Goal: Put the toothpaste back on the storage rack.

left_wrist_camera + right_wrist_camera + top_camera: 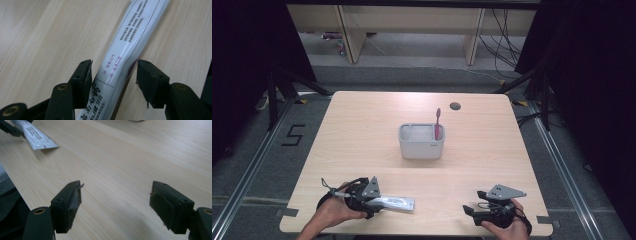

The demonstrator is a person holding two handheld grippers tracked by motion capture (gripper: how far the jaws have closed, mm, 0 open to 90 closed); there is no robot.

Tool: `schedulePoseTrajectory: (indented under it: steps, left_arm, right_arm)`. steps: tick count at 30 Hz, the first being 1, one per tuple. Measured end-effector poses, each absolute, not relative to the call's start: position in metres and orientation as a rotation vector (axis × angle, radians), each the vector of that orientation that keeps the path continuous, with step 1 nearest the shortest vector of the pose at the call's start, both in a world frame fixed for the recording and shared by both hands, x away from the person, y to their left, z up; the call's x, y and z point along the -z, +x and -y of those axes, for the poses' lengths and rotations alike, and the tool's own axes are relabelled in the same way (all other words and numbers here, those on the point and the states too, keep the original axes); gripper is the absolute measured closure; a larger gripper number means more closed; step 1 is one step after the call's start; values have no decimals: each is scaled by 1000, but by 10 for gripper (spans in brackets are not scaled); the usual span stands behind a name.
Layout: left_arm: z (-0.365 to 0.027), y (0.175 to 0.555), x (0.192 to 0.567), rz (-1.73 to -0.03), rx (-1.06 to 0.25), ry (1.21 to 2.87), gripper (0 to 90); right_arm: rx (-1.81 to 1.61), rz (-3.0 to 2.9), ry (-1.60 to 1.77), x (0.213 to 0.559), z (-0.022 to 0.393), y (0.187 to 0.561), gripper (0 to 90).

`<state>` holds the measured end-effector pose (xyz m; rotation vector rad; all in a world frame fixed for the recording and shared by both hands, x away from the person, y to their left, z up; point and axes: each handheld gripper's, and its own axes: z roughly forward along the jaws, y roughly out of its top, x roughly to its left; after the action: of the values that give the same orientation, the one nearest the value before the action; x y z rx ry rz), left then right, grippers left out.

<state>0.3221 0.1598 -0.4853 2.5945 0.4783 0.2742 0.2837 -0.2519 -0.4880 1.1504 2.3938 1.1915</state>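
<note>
A white toothpaste tube (394, 202) with printed text lies flat on the wooden table near the front left edge. My left gripper (379, 204) straddles the tube (125, 50). It (113, 72) is open: one jaw touches the tube's side and the other stands a little off it. My right gripper (469, 210) rests near the front right edge, open (116, 195) over bare wood with nothing between its jaws. In the right gripper view the tube's crimped end (35, 135) lies far off at the top left.
A grey two-compartment holder (422, 141) stands at the table's middle, with a pink toothbrush (437, 122) upright in its right compartment. A round cable hole (455, 106) sits near the table's far edge. Dark curtains flank both sides.
</note>
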Motion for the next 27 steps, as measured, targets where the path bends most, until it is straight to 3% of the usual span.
schedulePoseTrajectory:
  steps: [27]
  left_arm:
    - [-148,336,485,-497,-168,2708,572]
  right_arm:
    - [-1188,-2385,1147,486,253,284,264]
